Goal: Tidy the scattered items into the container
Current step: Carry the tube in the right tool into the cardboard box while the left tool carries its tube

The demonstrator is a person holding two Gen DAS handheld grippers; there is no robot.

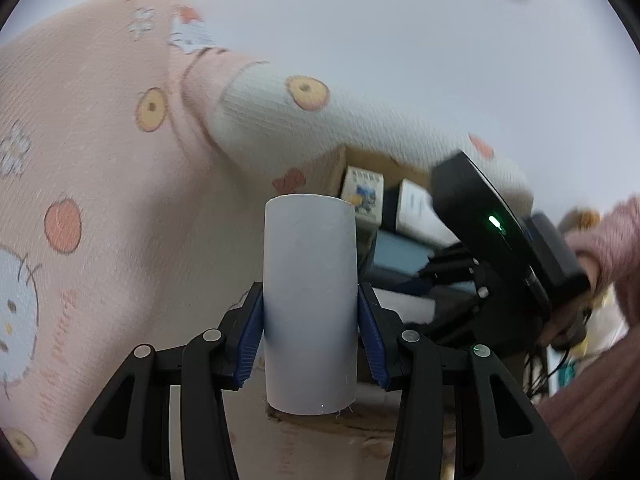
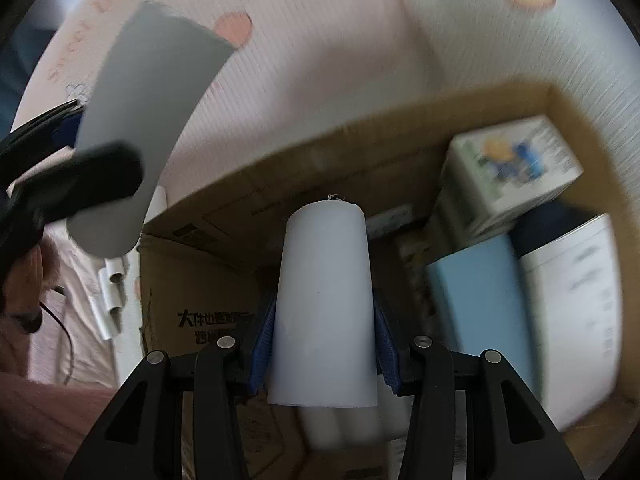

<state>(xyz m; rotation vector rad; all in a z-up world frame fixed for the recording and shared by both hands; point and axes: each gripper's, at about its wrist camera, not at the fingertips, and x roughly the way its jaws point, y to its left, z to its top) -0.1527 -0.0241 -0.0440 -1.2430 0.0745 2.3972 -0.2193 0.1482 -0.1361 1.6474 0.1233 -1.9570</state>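
- Your left gripper point(image 1: 310, 344): black, blue ribbed pads clamped on either side of a pale grey plastic tube point(image 1: 310, 300). The tube stands upright at frame centre in the left wrist view, above the near edge of the box.
- Your right gripper point(image 2: 324, 344): same build, pads pressed on a white plastic tube point(image 2: 326, 300), centre frame in the right wrist view, hanging over the box interior.
- Container: an open brown cardboard box point(image 2: 224, 200) with black print on its side, filling the centre and right of the right wrist view.
- Already in the box, right side: a white carton with a cartoon print point(image 2: 512, 172), a light blue flat box point(image 2: 480, 304), a white printed box point(image 2: 576, 320); more white tubes point(image 2: 336, 428) below your held one.
- Outside the box, lower left: short white tubes point(image 2: 112, 300) on the pink cartoon-print bedsheet point(image 1: 80, 160).
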